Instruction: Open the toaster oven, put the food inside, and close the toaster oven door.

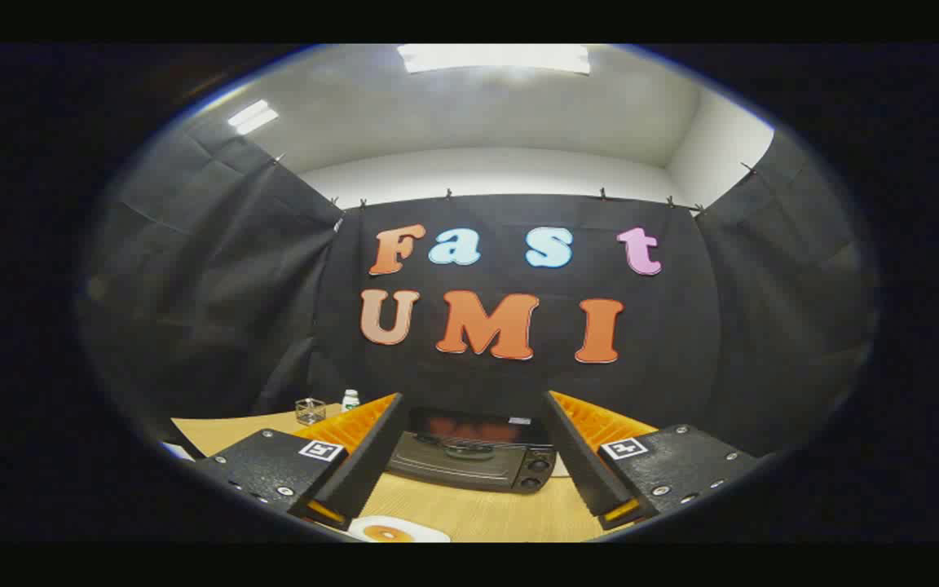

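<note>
The hand-held gripper (469, 456) shows as two fingers set wide apart with nothing between them. Each finger (363, 456) is a long flat bar with a ribbed inner face, tapering forward from a broad block at its base. Both blocks (270, 469) are dark, with a rough, speckled surface, and carry small round silver screws along their near edges and corners. On top of each block sits a square white tag printed with a black coded pattern, one (320, 450) on the left block and one (623, 447) on the right.
</note>
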The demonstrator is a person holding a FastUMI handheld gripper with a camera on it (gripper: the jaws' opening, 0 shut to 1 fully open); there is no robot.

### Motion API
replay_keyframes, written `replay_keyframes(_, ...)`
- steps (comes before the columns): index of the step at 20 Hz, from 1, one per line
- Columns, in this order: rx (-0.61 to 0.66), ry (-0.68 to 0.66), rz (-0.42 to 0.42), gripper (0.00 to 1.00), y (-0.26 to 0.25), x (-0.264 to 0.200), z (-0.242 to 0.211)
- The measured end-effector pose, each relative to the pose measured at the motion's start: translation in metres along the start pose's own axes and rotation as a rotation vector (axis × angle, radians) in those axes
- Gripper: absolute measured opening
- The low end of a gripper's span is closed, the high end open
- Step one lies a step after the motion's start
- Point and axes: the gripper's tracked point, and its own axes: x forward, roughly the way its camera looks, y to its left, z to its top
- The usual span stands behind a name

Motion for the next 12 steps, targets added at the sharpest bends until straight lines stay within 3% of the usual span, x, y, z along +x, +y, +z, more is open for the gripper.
replay_keyframes(12,0.022,0.015,-0.010,0.99,-0.008,0.002,-0.004)
